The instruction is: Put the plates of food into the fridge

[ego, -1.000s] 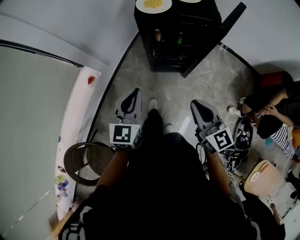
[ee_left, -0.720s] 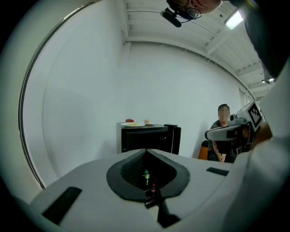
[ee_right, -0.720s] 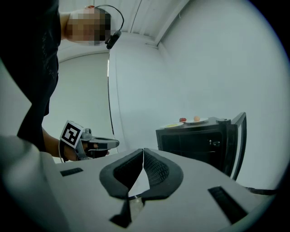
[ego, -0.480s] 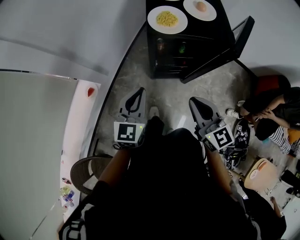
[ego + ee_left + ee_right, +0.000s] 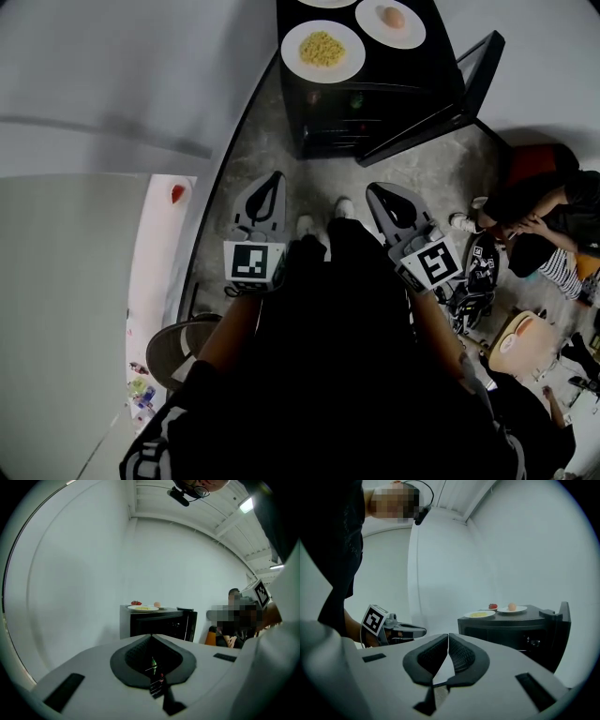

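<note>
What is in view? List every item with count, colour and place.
fridge: one, black, door open, on the floor ahead
plate of yellow food: one, white, near edge of fridge top
plate with pale round food: one, white, fridge top, to its right
plate with red food: one, white, back of fridge top
seated person: one, dark and striped clothes, right of fridge
round basket: one, brown, floor, lower left
left gripper: one, grey, shut, empty
right gripper: one, grey, shut, empty

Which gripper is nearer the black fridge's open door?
Right. The black fridge's open door stands ahead of the right gripper and to its right; the left gripper is further to the left.
</note>
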A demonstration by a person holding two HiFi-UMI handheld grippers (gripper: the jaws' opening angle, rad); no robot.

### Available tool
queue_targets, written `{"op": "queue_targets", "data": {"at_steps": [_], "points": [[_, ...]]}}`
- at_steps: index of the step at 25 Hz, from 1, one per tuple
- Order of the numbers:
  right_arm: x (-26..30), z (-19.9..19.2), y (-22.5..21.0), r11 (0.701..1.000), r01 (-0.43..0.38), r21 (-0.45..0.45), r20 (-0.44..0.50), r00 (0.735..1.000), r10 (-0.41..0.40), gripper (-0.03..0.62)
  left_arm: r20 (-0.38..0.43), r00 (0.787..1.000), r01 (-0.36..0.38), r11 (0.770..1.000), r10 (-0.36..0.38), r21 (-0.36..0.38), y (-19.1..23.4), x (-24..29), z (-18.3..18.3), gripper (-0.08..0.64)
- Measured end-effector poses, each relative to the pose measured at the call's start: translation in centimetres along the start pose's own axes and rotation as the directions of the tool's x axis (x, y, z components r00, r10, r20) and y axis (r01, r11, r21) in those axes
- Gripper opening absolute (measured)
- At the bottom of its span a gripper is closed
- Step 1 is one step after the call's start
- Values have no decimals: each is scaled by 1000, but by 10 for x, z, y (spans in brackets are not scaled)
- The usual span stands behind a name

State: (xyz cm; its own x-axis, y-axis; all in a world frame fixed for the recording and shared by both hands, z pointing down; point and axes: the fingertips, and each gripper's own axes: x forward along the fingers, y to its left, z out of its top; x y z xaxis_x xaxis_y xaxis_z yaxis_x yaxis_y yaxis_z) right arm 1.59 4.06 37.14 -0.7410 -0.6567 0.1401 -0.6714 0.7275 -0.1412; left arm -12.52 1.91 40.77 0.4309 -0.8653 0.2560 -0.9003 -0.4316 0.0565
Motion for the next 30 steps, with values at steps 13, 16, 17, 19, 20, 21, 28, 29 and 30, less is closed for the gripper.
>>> {"op": "queue_targets", "data": {"at_steps": [13, 16, 17, 19, 20, 21, 28, 29, 30], "points": [[51, 19, -65, 822, -130, -554, -151, 987, 54, 25, -41, 991, -127, 992, 127, -5, -7, 57, 22, 21], [64, 25, -71, 772, -149, -618, -161, 985, 62, 26, -49, 986, -160, 987, 160, 8, -9, 56, 19, 21], [70, 26, -73, 759, -152, -634, -166, 984, 59, 26, -49, 983, -174, 985, 175, 15, -8, 55, 18, 21], [82, 24, -75, 736, -171, -655, -197, 979, 52, 106, -42, 982, -183, 983, 183, 4, -8, 54, 20, 21], [87, 22, -75, 728, -186, -660, -219, 974, 50, 175, -39, 983, -181, 983, 181, -1, -9, 54, 21, 21], [93, 20, -76, 719, -197, -667, -239, 970, 45, 179, -39, 983, -179, 984, 179, 1, -9, 54, 21, 21], [140, 19, -88, 477, -194, -857, -293, 946, -142, 179, -43, 992, -121, 992, 122, 21, -2, 56, 16, 21], [148, 17, -88, 444, -212, -871, -307, 939, -154, 179, -38, 992, -119, 993, 120, 24, 0, 55, 15, 21], [155, 13, -87, 414, -232, -880, -324, 931, -167, 179, -34, 992, -118, 993, 119, 24, 3, 54, 15, 21]]}}
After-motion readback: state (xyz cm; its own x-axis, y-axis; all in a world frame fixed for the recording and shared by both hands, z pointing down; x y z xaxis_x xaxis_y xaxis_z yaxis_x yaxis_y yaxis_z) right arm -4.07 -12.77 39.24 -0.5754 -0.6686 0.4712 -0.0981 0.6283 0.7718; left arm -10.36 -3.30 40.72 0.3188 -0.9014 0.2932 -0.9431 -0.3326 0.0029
